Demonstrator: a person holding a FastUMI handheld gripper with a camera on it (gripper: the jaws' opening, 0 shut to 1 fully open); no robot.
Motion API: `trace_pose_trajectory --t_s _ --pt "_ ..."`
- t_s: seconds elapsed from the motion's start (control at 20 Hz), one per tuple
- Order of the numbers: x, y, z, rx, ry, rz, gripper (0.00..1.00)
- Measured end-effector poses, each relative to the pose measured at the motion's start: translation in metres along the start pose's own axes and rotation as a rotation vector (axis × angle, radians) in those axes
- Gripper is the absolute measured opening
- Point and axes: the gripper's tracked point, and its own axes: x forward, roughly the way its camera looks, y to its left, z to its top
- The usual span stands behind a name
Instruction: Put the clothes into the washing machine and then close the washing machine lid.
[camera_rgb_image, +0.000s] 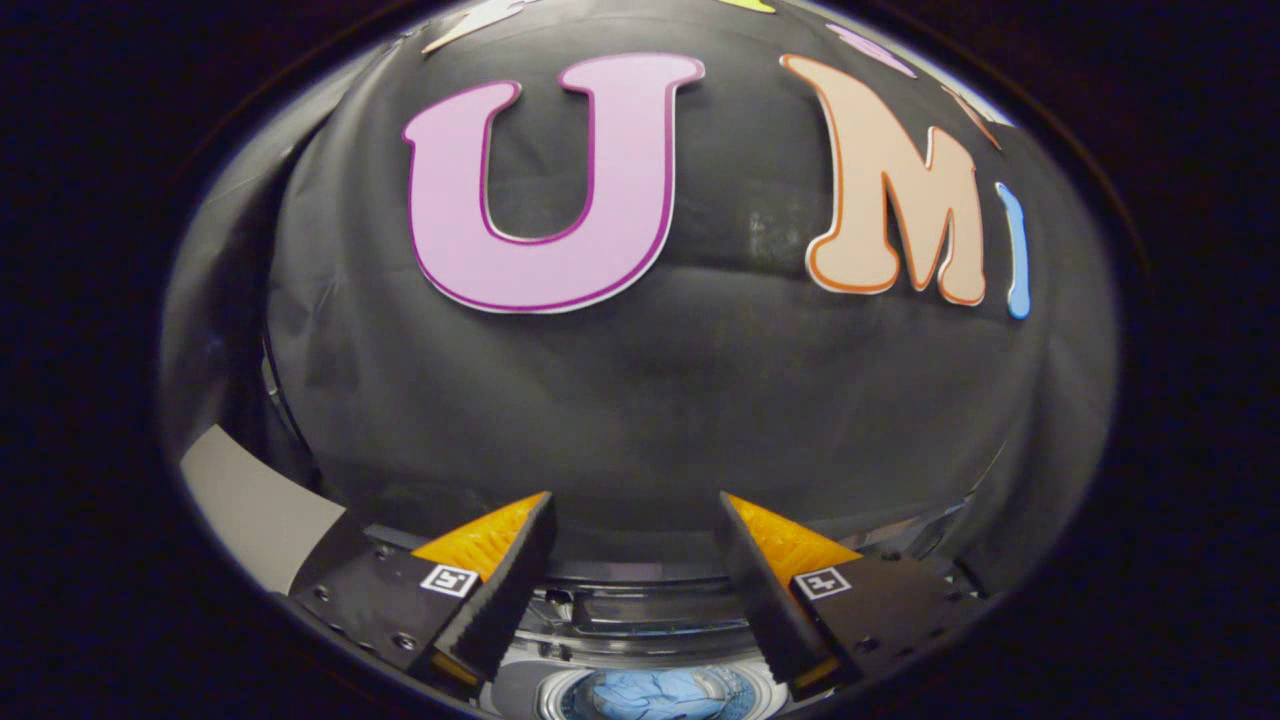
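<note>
The gripper (635, 520) hung above the washing machine (640, 625) with its fingers spread wide and nothing between them. Below and between the fingers, blue clothes (655, 695) lay inside the machine's round drum, its top open.

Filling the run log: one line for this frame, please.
claw: open, empty | washing machine: below fingers, lid open | clothes: blue, in drum | facing: booth wall | lid closing: not yet done

A recording booth set up as a laundry corner: black cloth wall (700, 400) behind a washing machine (640, 625).
</note>
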Motion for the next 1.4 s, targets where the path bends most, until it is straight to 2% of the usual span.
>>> trace_pose_trajectory --t_s 0.25,0.5,0.8,0.95,1.4 --pt "-0.024 -0.001 -0.010 -0.018 0.020 0.021 1.00" --pt "-0.070 -0.002 -0.032 -0.024 0.011 0.038 1.00" --pt "-0.127 -0.001 -0.092 0.017 0.078 0.110 1.00" --pt "-0.147 -0.010 -0.103 0.073 0.032 0.137 0.99" --pt "-0.207 -0.048 -0.095 0.100 -0.140 0.163 0.97"
